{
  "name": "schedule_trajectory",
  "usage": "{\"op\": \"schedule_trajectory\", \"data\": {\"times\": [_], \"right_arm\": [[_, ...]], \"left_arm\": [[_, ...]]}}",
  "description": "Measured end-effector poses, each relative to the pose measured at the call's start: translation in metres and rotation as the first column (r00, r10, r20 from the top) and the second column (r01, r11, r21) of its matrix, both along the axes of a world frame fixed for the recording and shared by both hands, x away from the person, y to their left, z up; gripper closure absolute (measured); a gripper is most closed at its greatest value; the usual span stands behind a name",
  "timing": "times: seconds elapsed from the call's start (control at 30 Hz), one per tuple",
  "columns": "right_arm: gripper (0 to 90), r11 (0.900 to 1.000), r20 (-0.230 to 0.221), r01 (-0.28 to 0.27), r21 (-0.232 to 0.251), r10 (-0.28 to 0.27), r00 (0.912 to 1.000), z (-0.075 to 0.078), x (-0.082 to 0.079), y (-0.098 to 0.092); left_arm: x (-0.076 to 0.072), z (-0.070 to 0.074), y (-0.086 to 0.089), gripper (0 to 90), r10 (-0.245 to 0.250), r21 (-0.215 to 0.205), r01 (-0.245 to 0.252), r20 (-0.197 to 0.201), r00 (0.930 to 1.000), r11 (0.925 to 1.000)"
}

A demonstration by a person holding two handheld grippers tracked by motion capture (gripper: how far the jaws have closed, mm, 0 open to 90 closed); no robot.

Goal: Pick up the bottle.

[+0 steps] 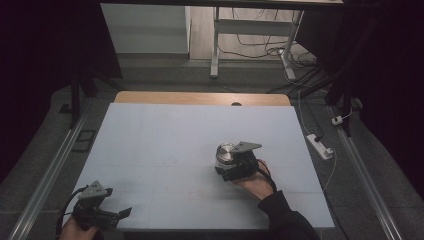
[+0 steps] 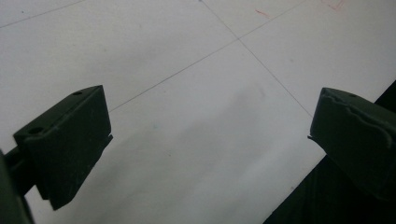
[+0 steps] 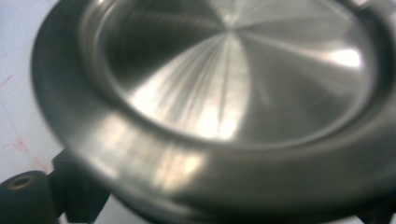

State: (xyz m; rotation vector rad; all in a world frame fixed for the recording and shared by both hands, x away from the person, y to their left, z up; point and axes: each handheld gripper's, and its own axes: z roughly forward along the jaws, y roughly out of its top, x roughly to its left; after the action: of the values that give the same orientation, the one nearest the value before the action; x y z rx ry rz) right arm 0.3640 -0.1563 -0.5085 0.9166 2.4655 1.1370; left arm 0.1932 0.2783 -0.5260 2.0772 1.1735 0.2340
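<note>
A round, shiny metal container (image 1: 225,152) with a dished top sits right of centre on the white table top (image 1: 165,140). My right gripper (image 1: 226,164) is around it, held by a hand in a dark sleeve. In the right gripper view the metal container (image 3: 233,93) lies very close and blurred, with one black jaw showing at the lower left against its side, and the right gripper (image 3: 201,207) appears shut on it. My left gripper (image 1: 121,215) hovers at the table's front left corner. In its own view the left gripper (image 2: 210,135) is open over bare white surface.
A wooden strip (image 1: 200,98) borders the table's far edge. A white power strip (image 1: 320,146) and cables lie on the floor to the right. White desk legs (image 1: 216,45) stand behind. Metal rails (image 1: 47,175) run along both sides. The table's front edge (image 2: 299,186) is under the left gripper.
</note>
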Motion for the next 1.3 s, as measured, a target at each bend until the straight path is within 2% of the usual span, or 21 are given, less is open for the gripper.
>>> {"op": "schedule_trajectory", "data": {"times": [0.1,0.27,0.7,0.77,1.0,1.3], "right_arm": [[11.8,1.0,0.01,-0.011,0.014,0.01,0.9999,0.0,0.001,0.0],[13.3,1.0,0.035,-0.019,-0.002,0.019,0.9992,0.0,0.0,0.001],[13.8,1.0,0.027,-0.03,-0.004,0.03,0.9992,0.002,0.001,0.0],[13.8,0.999,0.017,-0.033,0.003,0.033,0.9993,0.003,0.001,0.0],[13.9,0.999,0.026,-0.052,0.009,0.052,0.9983,0.013,-0.002,0.0],[13.8,0.995,0.015,-0.102,0.003,0.102,0.9947,0.026,-0.006,0.006]], "left_arm": [[0.0,0.0,0.0,0.0,-0.001,0.002,0.001,0.0,1.0,1.0],[0.0,0.0,0.0,0.0,-0.002,0.003,0.002,-0.001,1.0,1.0],[-0.001,0.001,0.001,0.0,-0.001,-0.005,0.001,0.006,1.0,1.0],[-0.001,0.001,0.001,0.0,0.0,-0.006,0.001,0.007,1.0,1.0],[-0.001,0.001,0.002,0.0,-0.003,-0.017,0.003,0.008,1.0,0.9998],[0.0,0.001,0.002,0.0,-0.005,-0.019,0.006,0.005,1.0,0.9998]]}}
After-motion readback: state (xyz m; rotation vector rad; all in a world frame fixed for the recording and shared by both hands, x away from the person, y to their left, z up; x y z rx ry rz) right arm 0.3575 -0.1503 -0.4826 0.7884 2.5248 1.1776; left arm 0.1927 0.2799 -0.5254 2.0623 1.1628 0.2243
